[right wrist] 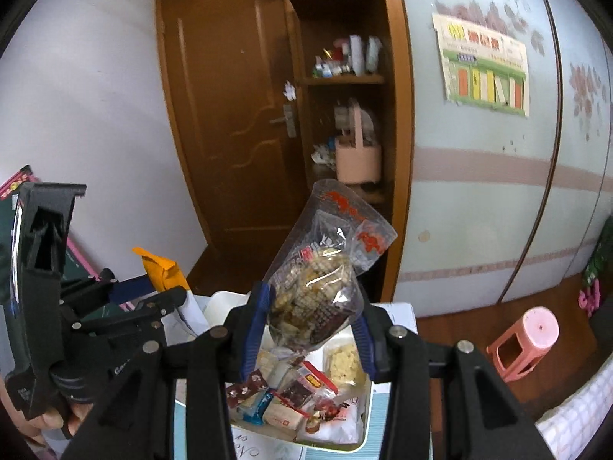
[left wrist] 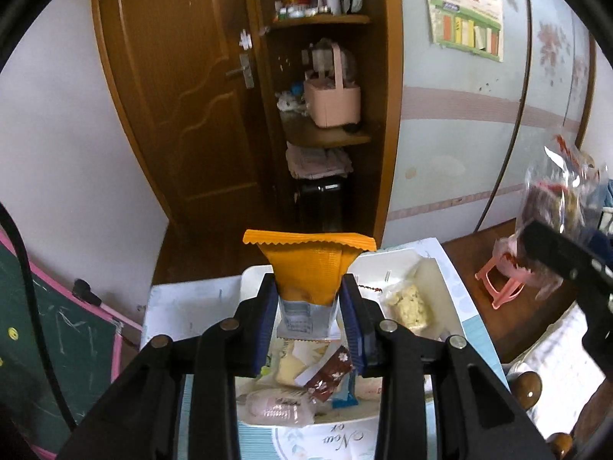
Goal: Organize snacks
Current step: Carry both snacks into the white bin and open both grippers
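Note:
My left gripper [left wrist: 309,301] is shut on an orange snack packet [left wrist: 308,264] and holds it upright above a white tray [left wrist: 440,287] of snacks. The packet also shows in the right wrist view [right wrist: 163,270], gripped by the left gripper [right wrist: 145,287]. My right gripper [right wrist: 308,320] is shut on a clear bag of brown puffed snacks [right wrist: 318,276], lifted above the tray [right wrist: 366,418]. That bag shows at the right edge of the left wrist view [left wrist: 551,207]. The tray holds several small wrapped snacks, among them a dark red wrapper [left wrist: 329,373] and a pale cracker pack [left wrist: 408,304].
The tray sits on a light table with a patterned cloth [left wrist: 329,442]. Behind are a brown door [left wrist: 184,88], open wooden shelves with a pink basket [left wrist: 332,103], and a pale wardrobe [left wrist: 459,134]. A pink stool [right wrist: 525,343] stands on the floor at right. A green board [left wrist: 42,345] leans at left.

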`<action>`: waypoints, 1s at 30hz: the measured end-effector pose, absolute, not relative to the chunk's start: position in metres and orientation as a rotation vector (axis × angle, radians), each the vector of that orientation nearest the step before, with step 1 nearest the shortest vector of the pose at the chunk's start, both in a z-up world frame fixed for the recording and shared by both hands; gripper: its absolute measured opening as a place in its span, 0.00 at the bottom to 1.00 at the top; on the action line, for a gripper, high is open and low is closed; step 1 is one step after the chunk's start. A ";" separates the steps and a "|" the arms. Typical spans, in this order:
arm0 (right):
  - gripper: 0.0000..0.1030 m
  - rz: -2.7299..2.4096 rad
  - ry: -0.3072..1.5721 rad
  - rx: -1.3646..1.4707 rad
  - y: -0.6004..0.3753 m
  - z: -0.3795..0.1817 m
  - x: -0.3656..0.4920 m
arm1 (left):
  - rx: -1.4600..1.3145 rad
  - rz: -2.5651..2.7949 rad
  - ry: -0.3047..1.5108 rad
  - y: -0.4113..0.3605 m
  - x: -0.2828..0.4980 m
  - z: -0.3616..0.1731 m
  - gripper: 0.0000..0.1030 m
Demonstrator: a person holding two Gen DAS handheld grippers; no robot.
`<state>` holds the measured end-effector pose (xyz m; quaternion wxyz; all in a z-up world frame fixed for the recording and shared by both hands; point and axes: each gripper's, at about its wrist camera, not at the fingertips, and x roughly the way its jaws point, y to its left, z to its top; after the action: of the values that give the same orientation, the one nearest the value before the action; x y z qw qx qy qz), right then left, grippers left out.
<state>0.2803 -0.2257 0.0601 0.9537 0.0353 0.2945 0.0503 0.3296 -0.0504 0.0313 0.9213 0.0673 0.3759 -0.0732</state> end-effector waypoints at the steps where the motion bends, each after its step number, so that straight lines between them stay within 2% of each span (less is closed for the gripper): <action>1: 0.41 0.099 0.611 0.076 -0.227 0.054 0.285 | 0.133 -0.154 0.784 -0.052 0.337 0.024 0.30; 11: 0.41 0.072 0.733 0.045 -0.224 0.003 0.319 | 0.135 -0.157 0.859 -0.059 0.364 -0.030 0.32; 13: 0.44 0.076 0.751 0.036 -0.221 -0.005 0.324 | 0.137 -0.152 0.884 -0.060 0.369 -0.039 0.50; 14: 0.47 0.078 0.764 0.031 -0.219 -0.008 0.325 | 0.133 -0.153 0.907 -0.059 0.372 -0.044 0.82; 15: 0.57 0.078 0.774 0.026 -0.217 -0.012 0.328 | 0.128 -0.149 0.919 -0.058 0.375 -0.047 1.00; 16: 0.65 0.075 0.782 0.021 -0.216 -0.015 0.329 | 0.123 -0.136 0.919 -0.056 0.375 -0.050 0.99; 18: 0.68 0.059 0.777 0.016 -0.216 -0.018 0.329 | 0.112 -0.144 0.931 -0.052 0.376 -0.055 0.99; 30: 0.68 0.049 0.807 0.026 -0.217 -0.027 0.324 | 0.082 -0.132 0.978 -0.037 0.372 -0.064 0.99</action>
<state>0.3242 -0.2168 -0.0273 0.9194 0.0127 0.3924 0.0239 0.3722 -0.0375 -0.0639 0.8799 0.0393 0.4693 -0.0632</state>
